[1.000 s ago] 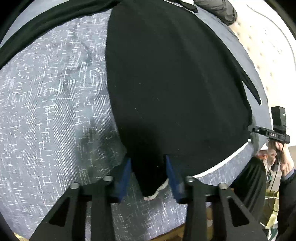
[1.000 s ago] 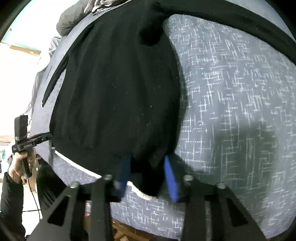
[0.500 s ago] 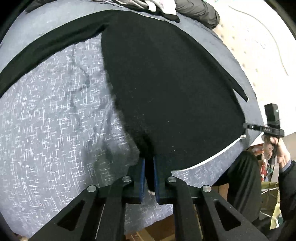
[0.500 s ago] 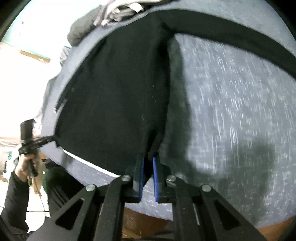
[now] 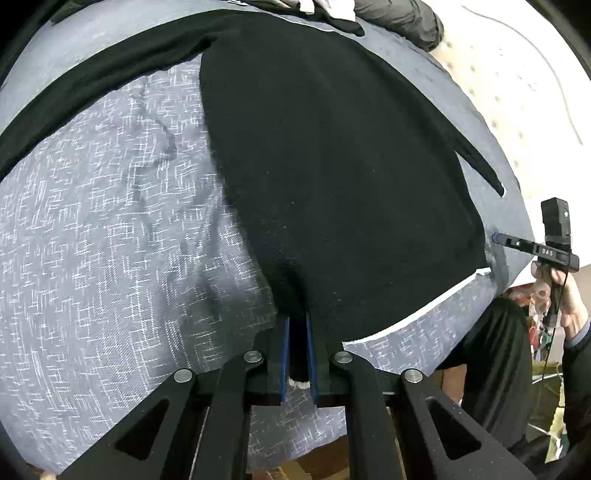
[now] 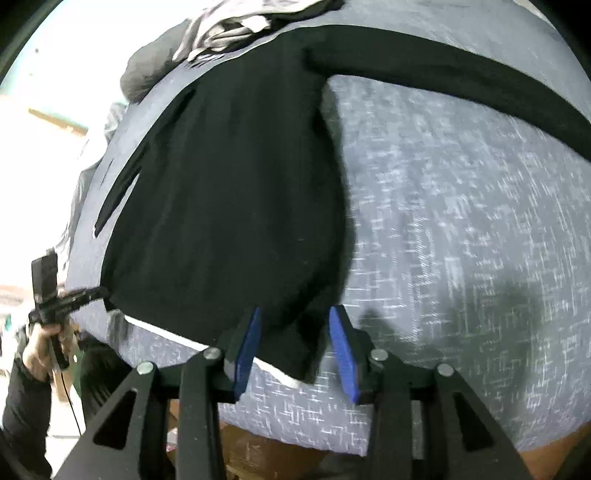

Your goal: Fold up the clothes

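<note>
— Two grippers on the hem, what are they doing?

— My left gripper [image 5: 297, 345] has its jaws clenched on the bottom corner of the black sweater [image 5: 332, 177]. My right gripper [image 6: 295, 345] has its jaws spread, the other hem corner lying loose between them.

— Where is the sweater?

— Spread flat on the bed [image 5: 103, 229], over a grey patterned cover, sleeves stretched out to each side.

— Anything crowding it?

— A heap of clothes [image 6: 221, 27] at the far edge, just beyond the collar. A dark jacket [image 5: 410, 18] lies beside that.
</note>
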A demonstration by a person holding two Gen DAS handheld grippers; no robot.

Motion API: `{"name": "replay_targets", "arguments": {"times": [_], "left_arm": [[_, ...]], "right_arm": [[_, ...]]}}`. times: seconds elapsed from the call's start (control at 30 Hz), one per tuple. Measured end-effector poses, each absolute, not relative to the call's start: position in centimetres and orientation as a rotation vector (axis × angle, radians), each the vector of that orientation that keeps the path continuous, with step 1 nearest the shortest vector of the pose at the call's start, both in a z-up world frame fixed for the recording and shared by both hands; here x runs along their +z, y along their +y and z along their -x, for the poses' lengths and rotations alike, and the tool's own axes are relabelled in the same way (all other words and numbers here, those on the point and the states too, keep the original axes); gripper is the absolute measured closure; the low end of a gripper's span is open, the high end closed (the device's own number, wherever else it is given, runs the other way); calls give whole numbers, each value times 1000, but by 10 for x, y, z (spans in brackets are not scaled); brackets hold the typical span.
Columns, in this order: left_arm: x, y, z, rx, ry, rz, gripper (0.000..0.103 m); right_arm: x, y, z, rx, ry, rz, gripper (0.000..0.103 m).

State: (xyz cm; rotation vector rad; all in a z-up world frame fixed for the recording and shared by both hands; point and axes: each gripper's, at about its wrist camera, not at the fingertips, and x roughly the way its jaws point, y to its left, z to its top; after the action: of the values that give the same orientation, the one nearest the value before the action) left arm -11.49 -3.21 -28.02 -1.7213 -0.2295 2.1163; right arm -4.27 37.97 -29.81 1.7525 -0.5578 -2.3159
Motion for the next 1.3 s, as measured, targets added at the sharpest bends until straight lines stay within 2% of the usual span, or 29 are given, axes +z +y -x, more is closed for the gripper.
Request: {"name": "replay_targets", "arguments": {"times": [0.17,0.27,0.3,0.33,0.4,0.43,0.6,0.73,0.87,1.1,1.17,1.23,1.3], "left_arm": [[-277,-38,102,2117,-222,1722,94],[-277,-36,103,2119,-221,1720,94],[-277,-36,103,2120,-221,1719,94],[-276,-36,103,2120,-221,1716,94],[-275,-36,104,2121,-225,1710,94],[-275,-36,105,2121,-228,1707,94],[-266,-37,104,2128,-246,1669,94],[-266,-33,107,2119,-253,1657,93],[-276,-33,105,2099,-245,1676,91],[-290,-45,104,2106,-272,1731,91],[-285,-57,103,2134,-288,1735,83],[-279,-64,100,2154,-318,1730,58],[-279,-67,98,2149,-319,1726,57]], "right_arm": [[-303,365,51,-2312,-504,-1756,64],[-321,367,61,-2293,-546,-1830,64],[-328,368,64,-2286,-561,-1854,73],[-329,370,64,-2285,-592,-1844,87],[-326,373,63,-2288,-633,-1806,98],[-321,373,62,-2294,-630,-1786,99],[-268,385,43,-2303,-719,-1581,101],[-251,396,36,-2346,-700,-1548,101],[-272,408,40,-2373,-734,-1607,101],[-303,401,34,-2377,-646,-1710,101],[-304,397,36,-2383,-598,-1727,101],[-306,397,38,-2384,-590,-1743,100],[-310,400,38,-2379,-609,-1756,99]]}}
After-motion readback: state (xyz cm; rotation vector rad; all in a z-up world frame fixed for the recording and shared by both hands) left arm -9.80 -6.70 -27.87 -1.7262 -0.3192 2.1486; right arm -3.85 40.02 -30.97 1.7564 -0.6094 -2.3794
